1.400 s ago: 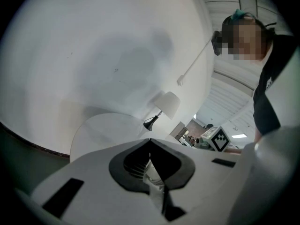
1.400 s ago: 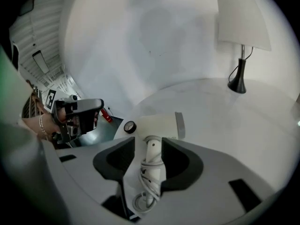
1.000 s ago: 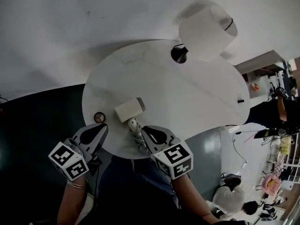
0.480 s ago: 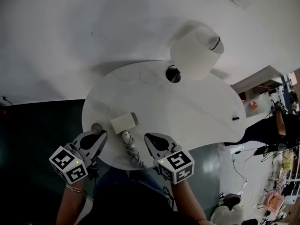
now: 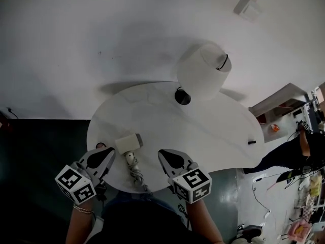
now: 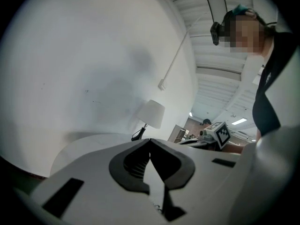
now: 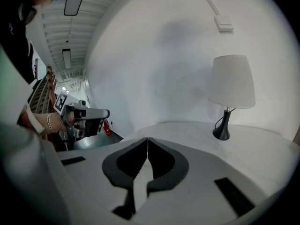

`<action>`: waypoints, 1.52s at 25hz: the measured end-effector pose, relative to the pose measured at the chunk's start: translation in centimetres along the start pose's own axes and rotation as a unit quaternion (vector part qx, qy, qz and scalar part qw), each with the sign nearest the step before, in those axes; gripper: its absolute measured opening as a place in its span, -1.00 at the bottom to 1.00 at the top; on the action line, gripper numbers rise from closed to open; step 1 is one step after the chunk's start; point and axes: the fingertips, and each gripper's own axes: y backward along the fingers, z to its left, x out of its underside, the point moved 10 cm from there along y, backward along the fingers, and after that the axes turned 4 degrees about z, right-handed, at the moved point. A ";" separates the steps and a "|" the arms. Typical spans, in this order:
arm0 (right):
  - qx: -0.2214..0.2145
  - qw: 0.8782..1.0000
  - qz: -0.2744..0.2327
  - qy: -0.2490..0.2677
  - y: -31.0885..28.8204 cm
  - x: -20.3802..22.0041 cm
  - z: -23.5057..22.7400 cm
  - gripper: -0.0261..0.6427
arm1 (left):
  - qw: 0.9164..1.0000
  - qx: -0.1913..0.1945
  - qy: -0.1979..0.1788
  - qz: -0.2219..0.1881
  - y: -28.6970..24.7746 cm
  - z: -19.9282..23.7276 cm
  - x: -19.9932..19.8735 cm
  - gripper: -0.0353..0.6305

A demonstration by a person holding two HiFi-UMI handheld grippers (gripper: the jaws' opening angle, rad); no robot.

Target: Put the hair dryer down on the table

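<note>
We see a round white table (image 5: 213, 131) carrying a hair dryer (image 5: 128, 142) between our left gripper (image 5: 109, 151) and right gripper (image 5: 162, 153), with a lamp (image 5: 200, 72) well beyond both.

place: open lab or studio hall | cues: strip-lit ribbed ceiling (image 7: 70, 36), cluttered work area (image 5: 307, 177), table lamp (image 5: 200, 72)

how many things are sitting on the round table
4: lamp at far edge, hair dryer near front, small round item by left gripper, small dark item at right edge.
</note>
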 end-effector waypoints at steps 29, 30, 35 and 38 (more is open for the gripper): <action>0.044 0.993 -0.108 0.007 6.2 -4.6 -5.1 -0.86 | 0.994 -0.039 -0.082 -0.061 0.6 -2.0 -6.4 -0.84; 0.047 0.992 -0.117 0.006 6.6 -5.0 -5.2 -0.86 | 0.993 -0.041 -0.087 -0.065 0.7 -2.1 -6.9 -0.84; 0.061 0.987 -0.151 0.012 8.2 -6.7 -5.8 -0.86 | 0.989 -0.045 -0.109 -0.084 1.1 -2.2 -9.0 -0.84; 0.064 0.984 -0.167 0.017 8.9 -7.6 -6.1 -0.86 | 0.988 -0.048 -0.119 -0.089 1.3 -2.4 -10.0 -0.84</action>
